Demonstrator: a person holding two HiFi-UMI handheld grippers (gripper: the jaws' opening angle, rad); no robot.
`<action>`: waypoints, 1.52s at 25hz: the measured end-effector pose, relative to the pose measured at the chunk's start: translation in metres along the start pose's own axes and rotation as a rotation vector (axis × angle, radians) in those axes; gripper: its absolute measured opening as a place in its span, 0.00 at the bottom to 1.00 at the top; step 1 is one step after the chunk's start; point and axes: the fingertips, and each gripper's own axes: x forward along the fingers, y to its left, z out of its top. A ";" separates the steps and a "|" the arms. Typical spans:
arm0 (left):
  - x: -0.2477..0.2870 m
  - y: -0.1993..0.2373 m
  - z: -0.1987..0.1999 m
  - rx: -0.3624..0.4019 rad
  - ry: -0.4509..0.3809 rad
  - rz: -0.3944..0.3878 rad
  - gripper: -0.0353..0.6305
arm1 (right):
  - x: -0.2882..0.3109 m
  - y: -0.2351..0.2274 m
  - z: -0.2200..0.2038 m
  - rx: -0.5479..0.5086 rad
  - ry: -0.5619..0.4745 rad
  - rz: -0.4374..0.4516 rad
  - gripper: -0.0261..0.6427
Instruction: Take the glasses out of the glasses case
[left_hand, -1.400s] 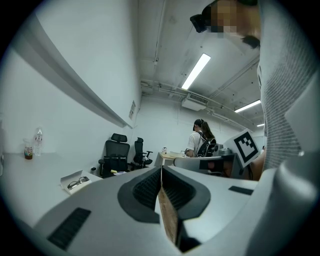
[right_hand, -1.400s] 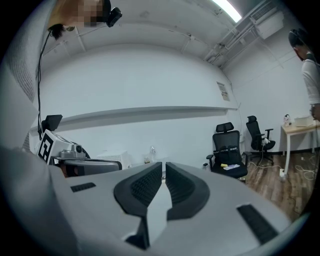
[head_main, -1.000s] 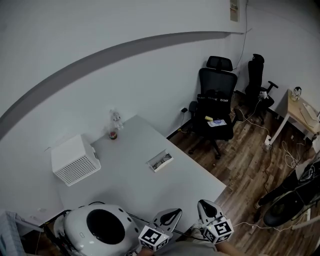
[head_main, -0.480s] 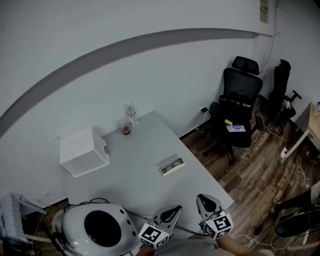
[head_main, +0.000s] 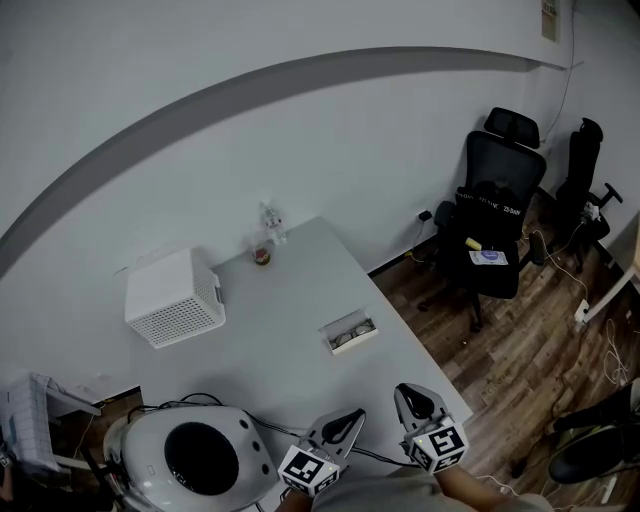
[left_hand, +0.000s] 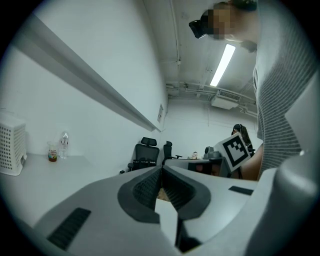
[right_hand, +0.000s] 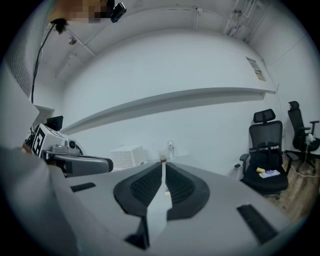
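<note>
While nothing sits between them, left gripper (head_main: 349, 417) and right gripper (head_main: 406, 393) jaws meet.

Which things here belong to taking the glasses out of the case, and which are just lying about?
Job: open white rectangular glasses case on the white table; dark-framed glasses inside it.
Lying about: white perforated box; clear plastic bottle; small brown-filled cup; black office chairs; white domed device.

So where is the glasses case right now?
In the head view the glasses case lies on the white table near its right edge, right of the white vented box.
</note>
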 end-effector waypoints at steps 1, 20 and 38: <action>0.002 0.001 0.000 -0.002 -0.002 0.003 0.07 | 0.001 -0.001 0.000 -0.002 0.001 0.005 0.06; 0.044 0.030 0.019 0.030 0.013 0.059 0.07 | 0.048 -0.031 0.003 -0.003 0.014 0.087 0.06; 0.069 0.082 0.013 0.046 0.034 0.073 0.18 | 0.074 -0.049 -0.018 0.032 0.054 0.073 0.06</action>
